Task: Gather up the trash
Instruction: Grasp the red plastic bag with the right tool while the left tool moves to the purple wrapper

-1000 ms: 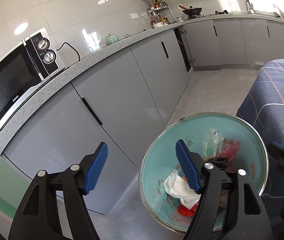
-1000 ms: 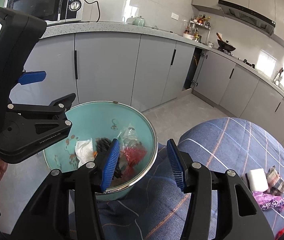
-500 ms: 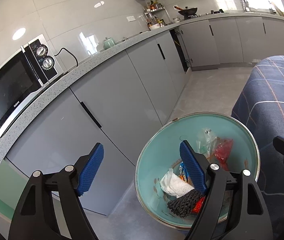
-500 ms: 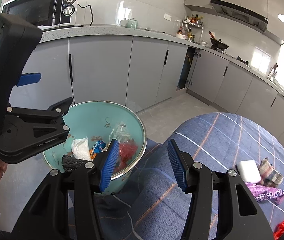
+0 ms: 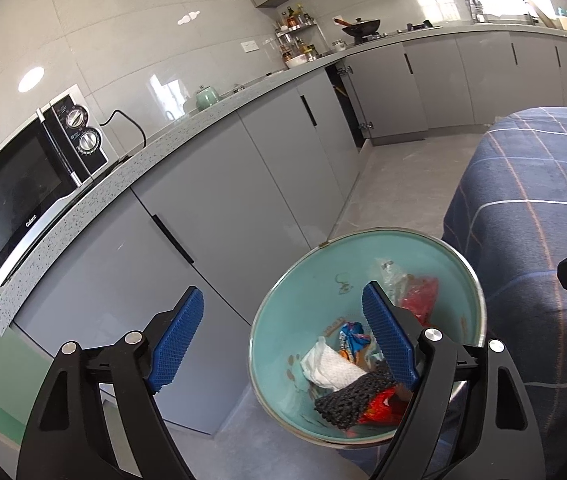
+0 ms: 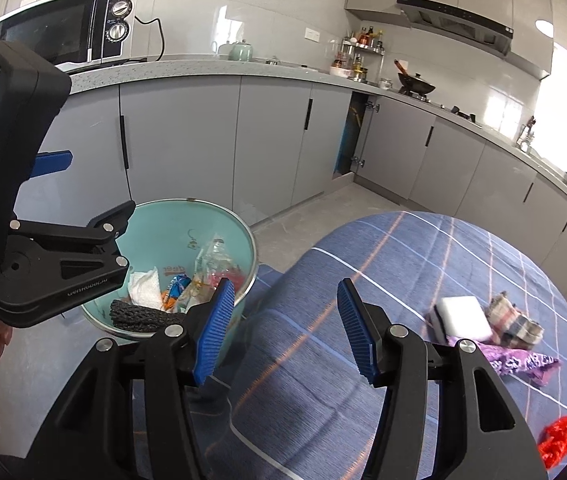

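Left view: my left gripper point(image 5: 283, 338) empty, jaws just widened, apart over bin point(image 5: 279, 320); black mesh point(image 5: 353, 396) lies inside, dropped.

Right view: my right gripper point(image 6: 283, 326) empty, half-apart, aimed at table point(image 6: 403, 248); purple wrapper point(image 6: 523, 362) at 3 o'clock, red scrap point(image 6: 561, 436) at 4.

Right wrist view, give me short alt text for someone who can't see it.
The open, empty right tool hangs over a blue plaid bedspread, beside a teal trash bin holding wrappers and tissue. A white sponge, purple wrapper and red scrap lie on the bedspread.
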A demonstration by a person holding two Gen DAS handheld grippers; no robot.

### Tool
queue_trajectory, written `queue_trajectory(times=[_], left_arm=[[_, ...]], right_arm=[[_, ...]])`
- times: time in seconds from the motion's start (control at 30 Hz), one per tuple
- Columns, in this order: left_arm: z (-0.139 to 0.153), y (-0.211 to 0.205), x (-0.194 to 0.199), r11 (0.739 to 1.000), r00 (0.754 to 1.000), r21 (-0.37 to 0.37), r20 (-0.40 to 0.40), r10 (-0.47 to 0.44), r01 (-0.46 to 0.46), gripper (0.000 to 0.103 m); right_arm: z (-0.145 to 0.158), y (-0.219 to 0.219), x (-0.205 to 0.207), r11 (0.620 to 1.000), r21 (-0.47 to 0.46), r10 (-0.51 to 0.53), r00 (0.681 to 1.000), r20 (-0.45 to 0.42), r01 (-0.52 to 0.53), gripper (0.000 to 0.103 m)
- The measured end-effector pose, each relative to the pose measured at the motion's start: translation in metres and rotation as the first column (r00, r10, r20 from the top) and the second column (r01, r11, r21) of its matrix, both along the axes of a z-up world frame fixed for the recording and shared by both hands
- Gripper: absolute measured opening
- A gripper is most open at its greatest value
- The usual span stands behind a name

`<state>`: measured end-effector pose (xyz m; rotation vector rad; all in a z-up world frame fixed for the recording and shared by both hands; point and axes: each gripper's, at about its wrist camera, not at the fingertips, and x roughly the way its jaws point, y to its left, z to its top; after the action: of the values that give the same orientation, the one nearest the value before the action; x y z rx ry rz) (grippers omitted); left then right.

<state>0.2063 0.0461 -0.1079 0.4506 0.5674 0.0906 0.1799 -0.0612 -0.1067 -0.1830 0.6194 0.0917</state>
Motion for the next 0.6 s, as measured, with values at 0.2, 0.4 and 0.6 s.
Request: queue_trajectory(times=[0.2, 0.4, 0.6], left_arm=[[-0.001, -0.013, -0.010, 1.000, 1.000, 0.006, 0.004, -0.023, 0.023, 0.084], [-0.003, -0.030, -0.020, 0.998, 0.998, 0.003, -0.003, -0.062, 0.062, 0.084], [-0.007, -0.050, -0.032, 0.994, 0.994, 0.001, -0.012, -0.112, 0.112, 0.085]], right_arm=[[0.002, -0.012, -0.013, 1.000, -0.005, -0.024, 1.000, 0.008, 0.024, 0.057], [0.001, -0.030, -0.026, 0.998, -0.010, -0.066, 0.998, 0.008, 0.066, 0.059], [0.003, -0.052, -0.041, 0.993, -0.014, -0.119, 0.993, 0.012, 0.119, 0.061]])
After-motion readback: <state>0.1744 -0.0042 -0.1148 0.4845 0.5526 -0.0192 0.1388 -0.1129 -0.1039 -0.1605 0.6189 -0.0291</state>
